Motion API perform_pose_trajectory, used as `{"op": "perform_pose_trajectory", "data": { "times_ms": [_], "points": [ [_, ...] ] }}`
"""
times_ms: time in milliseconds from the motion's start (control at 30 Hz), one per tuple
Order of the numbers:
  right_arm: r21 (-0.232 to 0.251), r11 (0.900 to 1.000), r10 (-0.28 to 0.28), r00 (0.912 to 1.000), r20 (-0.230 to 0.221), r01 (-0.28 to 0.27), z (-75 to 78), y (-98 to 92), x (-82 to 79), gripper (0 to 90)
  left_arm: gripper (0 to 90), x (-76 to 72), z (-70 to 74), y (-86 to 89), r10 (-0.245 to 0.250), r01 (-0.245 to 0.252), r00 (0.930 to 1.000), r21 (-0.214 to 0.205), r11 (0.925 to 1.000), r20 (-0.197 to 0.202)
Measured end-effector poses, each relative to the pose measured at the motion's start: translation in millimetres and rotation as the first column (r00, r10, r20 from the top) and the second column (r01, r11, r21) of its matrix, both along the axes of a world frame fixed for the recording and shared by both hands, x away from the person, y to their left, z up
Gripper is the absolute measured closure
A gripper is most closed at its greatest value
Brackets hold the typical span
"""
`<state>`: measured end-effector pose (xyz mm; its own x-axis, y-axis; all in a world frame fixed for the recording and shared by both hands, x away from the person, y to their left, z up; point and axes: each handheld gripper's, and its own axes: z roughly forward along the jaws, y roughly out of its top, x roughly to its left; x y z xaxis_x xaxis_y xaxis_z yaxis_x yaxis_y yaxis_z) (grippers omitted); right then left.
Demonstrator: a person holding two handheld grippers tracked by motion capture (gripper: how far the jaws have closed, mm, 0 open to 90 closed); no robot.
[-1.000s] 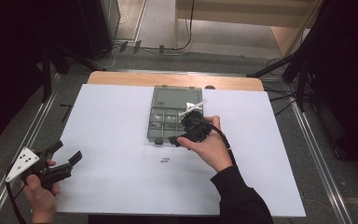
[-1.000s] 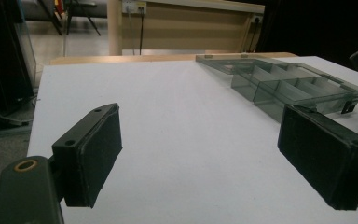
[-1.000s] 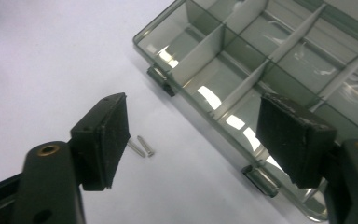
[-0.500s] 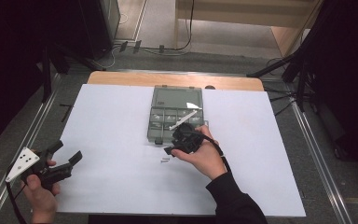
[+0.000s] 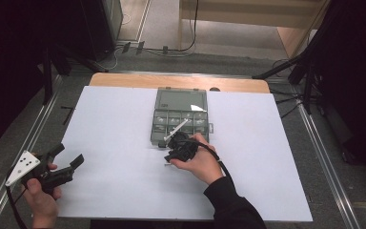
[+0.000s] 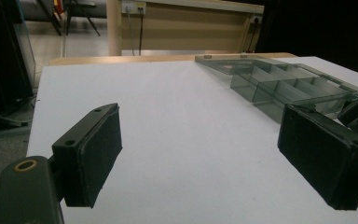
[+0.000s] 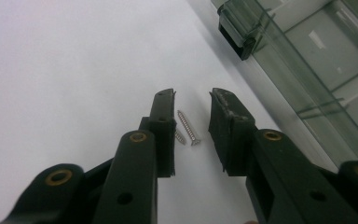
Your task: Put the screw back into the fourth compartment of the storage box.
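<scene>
**Over a screw by the organiser box**

Near the box's front edge, the right gripper (image 7: 192, 105) points down at a screw (image 7: 188, 126) lying flat on the white counter (image 5: 114, 143). Its jaws have just been closing and now straddle the screw without pressing it. At the near left, the left gripper (image 5: 62, 164) hangs released, well apart from the clear compartment box (image 5: 180, 114).

Since the earlier pictures the right tool (image 5: 171, 151) has come off the organizer box (image 5: 180, 114) and sunk toward the tabletop (image 5: 114, 124) — nearer the person's side. Its jaws have just been closing and now straddle a screw (image 7: 188, 127) lying on the sheet — pads not yet pressing on it.
</scene>
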<state>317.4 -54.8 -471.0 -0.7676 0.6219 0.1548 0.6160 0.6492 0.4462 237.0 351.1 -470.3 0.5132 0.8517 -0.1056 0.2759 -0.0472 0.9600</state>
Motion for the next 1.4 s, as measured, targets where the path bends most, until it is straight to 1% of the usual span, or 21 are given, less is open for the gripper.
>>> {"op": "perform_pose_trajectory", "data": {
  "times_ms": [67,200,400,567,667,733,833,867,900,1000,1067,1233,1300,1333,1400],
  "points": [
    [-0.016,0.9999,0.002,1.0,-0.003,-0.002,-2.5,1.7,0.7,75.7,13.8,0.0,0.0,-0.1,0.0,0.0,1.0,-0.003,1.0,0.0],
    [-0.029,0.9995,0.013,0.9999,-0.011,-0.013,-6.5,3.6,1.9,78.5,13.8,0.1,0.0,0.0,-0.001,0.001,1.0,-0.002,1.0,0.0],
    [-0.057,0.9981,0.023,0.9996,-0.014,-0.024,-11.0,5.7,2.4,79.8,13.7,0.0,0.0,-0.1,0.0,0.0,1.0,-0.003,1.0,0.0],
    [-0.054,0.9983,0.023,0.9996,-0.015,-0.024,-12.8,5.8,3.3,82.9,13.7,0.1,-0.1,-0.4,-0.002,0.002,1.0,-0.004,1.0,-0.001],
    [-0.066,0.9971,0.039,0.9992,0.004,-0.039,-13.7,5.9,2.5,83.8,13.8,0.1,-0.1,-0.8,-0.002,0.002,1.0,-0.002,1.0,0.0],
    [-0.063,0.9969,0.048,0.9988,0.006,-0.047,-14.2,5.5,2.3,84.2,13.8,0.1,0.0,-0.8,-0.002,0.002,1.0,-0.001,1.0,0.0],
    [-0.072,0.9956,0.062,0.9979,0.02,-0.061,-14.5,5.7,1.5,86.9,13.8,0.0,0.0,-0.9,-0.003,0.003,1.0,-0.002,1.0,0.0],
    [-0.075,0.9958,0.055,0.9982,0.021,-0.054,-14.4,5.9,1.0,88.7,13.8,0.0,0.0,-1.0,-0.003,0.003,1.0,-0.002,1.0,-0.001],
    [-0.071,0.9965,0.047,0.9986,0.026,-0.045,-14.8,5.9,0.1,89.6,13.7,-0.1,0.0,-1.2,-0.003,0.003,1.0,-0.001,1.0,-0.001],
    [-0.044,0.9988,0.022,0.9996,0.02,-0.021,-16.1,3.4,0.0,89.8,13.7,-0.1,0.2,-1.6,-0.004,0.004,1.0,0.0,1.0,-0.001],
    [-0.033,0.9994,0.014,0.9998,0.015,-0.013,-16.6,2.1,0.3,89.8,13.8,-0.1,0.1,-1.8,-0.005,0.005,1.0,0.001,1.0,-0.001],
    [-0.043,0.999,0.01,0.9997,0.02,-0.009,-15.5,3.5,-0.4,89.9,13.7,0.3,-0.3,-1.4,-0.004,0.004,1.0,-0.001,1.0,-0.004],
    [-0.04,0.9991,0.015,0.9997,0.016,-0.015,-15.2,2.8,0.3,89.9,13.7,0.2,-0.1,-1.2,-0.003,0.003,1.0,-0.003,1.0,-0.003],
    [-0.032,0.9995,0.007,1.0,0.006,-0.007,-15.1,2.2,0.7,89.9,13.7,0.1,0.0,-1.1,-0.003,0.003,1.0,-0.003,1.0,-0.001],
    [-0.029,0.9996,0.004,1.0,0.008,-0.004,-14.4,0.6,1.3,89.9,13.8,0.1,-0.1,-0.8,-0.003,0.003,1.0,-0.006,1.0,0.0]
  ]
}}
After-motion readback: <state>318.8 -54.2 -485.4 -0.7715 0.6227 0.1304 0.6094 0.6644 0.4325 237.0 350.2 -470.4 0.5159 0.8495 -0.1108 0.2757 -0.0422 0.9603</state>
